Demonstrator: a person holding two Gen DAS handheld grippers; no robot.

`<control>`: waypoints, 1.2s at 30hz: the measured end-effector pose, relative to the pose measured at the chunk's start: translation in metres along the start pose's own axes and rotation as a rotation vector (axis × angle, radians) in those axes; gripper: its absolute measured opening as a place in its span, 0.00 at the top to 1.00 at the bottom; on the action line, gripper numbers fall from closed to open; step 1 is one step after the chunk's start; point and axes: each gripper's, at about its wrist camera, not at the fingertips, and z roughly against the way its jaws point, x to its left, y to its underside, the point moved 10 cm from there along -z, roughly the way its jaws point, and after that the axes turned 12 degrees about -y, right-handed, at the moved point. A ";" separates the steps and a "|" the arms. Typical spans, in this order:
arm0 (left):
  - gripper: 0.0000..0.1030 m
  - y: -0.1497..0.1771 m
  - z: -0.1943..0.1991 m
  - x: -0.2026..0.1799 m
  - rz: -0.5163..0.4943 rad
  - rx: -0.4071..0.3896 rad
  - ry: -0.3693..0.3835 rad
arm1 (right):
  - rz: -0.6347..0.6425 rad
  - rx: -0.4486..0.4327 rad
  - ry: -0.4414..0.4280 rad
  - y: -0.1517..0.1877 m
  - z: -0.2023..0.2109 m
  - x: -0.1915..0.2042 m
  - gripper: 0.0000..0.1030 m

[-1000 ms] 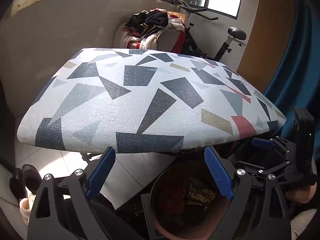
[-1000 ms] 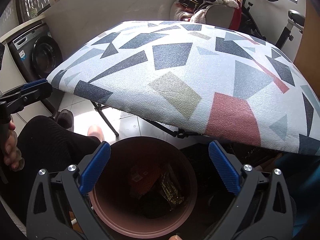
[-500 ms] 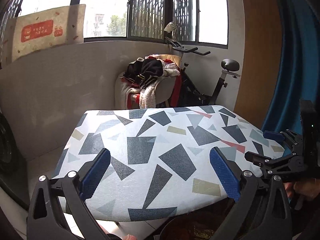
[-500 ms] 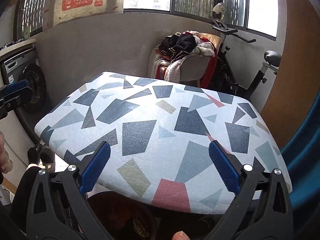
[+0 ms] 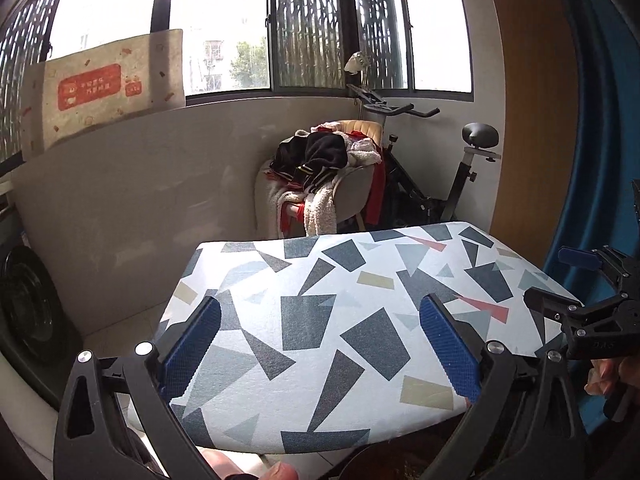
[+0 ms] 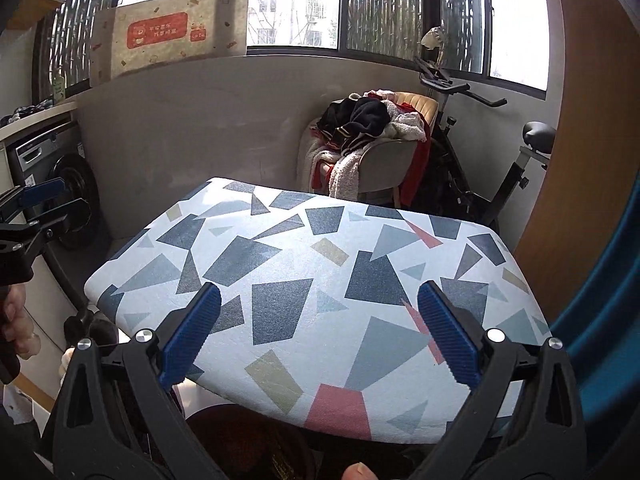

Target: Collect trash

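My left gripper (image 5: 320, 340) is open and empty, held above the near edge of a table with a white cover printed with grey, blue and red shapes (image 5: 340, 320). My right gripper (image 6: 319, 334) is open and empty over the same table (image 6: 320, 280). The brown trash bin (image 6: 240, 436) shows only as a dark rim below the table's near edge in the right wrist view; trash inside it is barely visible. The right gripper also shows at the right edge of the left wrist view (image 5: 580, 284). The left gripper shows at the left edge of the right wrist view (image 6: 36, 212).
A chair piled with clothes (image 5: 320, 176) and an exercise bike (image 5: 448, 184) stand behind the table. A washing machine (image 6: 60, 200) is at the left. A blue curtain (image 5: 600, 160) hangs at the right. Windows run along the back wall.
Both grippers have risen and tilted up from looking down into the trash bin to looking across the table top. The bin has dropped almost out of view. Both stay open.
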 end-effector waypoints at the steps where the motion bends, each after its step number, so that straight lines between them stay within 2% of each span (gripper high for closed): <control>1: 0.06 0.001 -0.001 0.000 -0.002 0.004 -0.002 | -0.001 -0.001 0.001 -0.001 0.000 0.000 0.06; 36: 0.06 0.015 -0.001 -0.017 -0.035 0.026 0.011 | -0.029 -0.002 0.017 0.004 0.003 -0.009 0.06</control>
